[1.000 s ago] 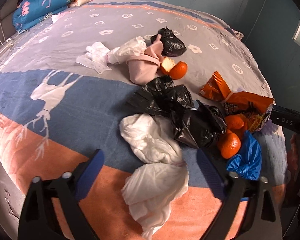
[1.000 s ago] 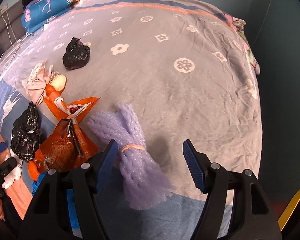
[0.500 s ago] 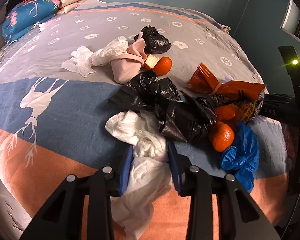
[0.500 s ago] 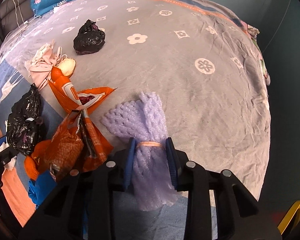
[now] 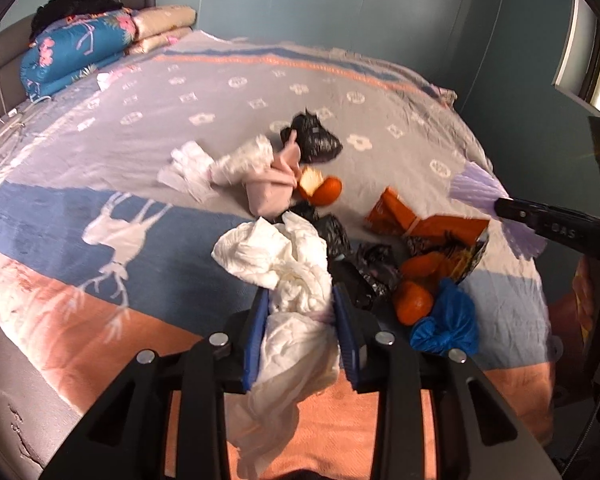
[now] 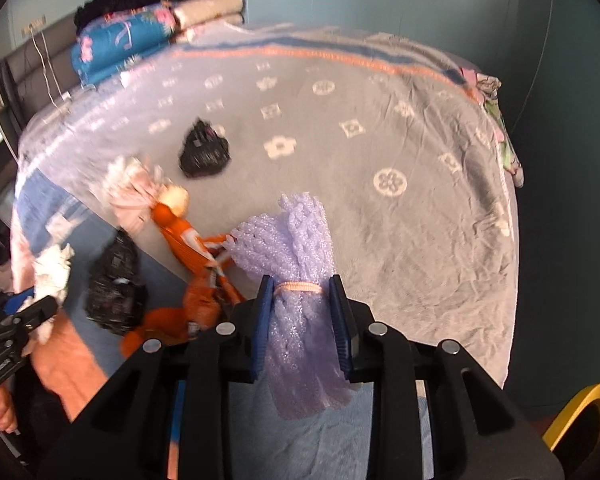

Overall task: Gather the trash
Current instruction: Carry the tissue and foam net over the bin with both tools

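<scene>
My left gripper (image 5: 300, 300) is shut on a crumpled white tissue wad (image 5: 284, 264), lifted off the bed with its tail hanging below the blue pads. My right gripper (image 6: 300, 286) is shut on a purple foam net bundle (image 6: 296, 240) tied with a peach band, also raised above the blanket. Left on the bed are black plastic bags (image 5: 364, 268), oranges (image 5: 414, 304), a blue bag (image 5: 446, 320), an orange snack wrapper (image 5: 424, 220), a pink cloth bundle (image 5: 268, 192) and another black bag (image 5: 314, 140). The right gripper with the purple net (image 5: 480, 188) shows at the left view's right edge.
The bed carries a grey, blue and peach blanket (image 6: 380, 152). Folded quilts and pillows (image 5: 80, 52) are stacked at the headboard. More white tissue (image 5: 188, 168) lies beside the pink bundle. A yellow rim (image 6: 580, 412) shows on the floor at the right. A teal wall stands behind.
Both grippers went from open to shut, the left on the white tissue and the right on the purple net. Both then rose, lifting their pieces off the blanket.
</scene>
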A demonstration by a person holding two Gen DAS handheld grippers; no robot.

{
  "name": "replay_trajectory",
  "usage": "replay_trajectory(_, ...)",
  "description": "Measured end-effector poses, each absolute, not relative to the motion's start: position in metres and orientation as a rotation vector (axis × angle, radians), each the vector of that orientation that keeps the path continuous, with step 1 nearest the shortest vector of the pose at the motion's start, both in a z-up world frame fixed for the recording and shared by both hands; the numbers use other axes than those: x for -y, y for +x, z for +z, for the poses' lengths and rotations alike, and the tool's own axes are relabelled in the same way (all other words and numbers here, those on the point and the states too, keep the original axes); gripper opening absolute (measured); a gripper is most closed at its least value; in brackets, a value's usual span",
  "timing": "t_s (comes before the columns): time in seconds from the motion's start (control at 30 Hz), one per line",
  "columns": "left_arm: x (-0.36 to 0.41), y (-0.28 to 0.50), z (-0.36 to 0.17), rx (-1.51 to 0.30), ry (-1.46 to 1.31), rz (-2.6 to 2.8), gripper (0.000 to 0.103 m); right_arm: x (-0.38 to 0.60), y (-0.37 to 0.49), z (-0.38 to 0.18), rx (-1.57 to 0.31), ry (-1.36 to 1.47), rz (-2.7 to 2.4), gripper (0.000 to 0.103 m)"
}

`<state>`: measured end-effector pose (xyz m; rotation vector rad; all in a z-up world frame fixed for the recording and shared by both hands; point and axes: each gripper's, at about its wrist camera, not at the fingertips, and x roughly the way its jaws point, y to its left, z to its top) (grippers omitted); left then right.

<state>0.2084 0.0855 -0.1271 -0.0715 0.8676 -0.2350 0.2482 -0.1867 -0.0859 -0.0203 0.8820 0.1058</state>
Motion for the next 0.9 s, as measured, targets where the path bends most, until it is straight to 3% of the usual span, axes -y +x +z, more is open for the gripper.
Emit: replay_trajectory(0.9,-0.047,0.145,0.007,-0.583,-0.087,-0.275,0.031,0.245,0.114,0.069,-0.531,0.166,0.201,0.027)
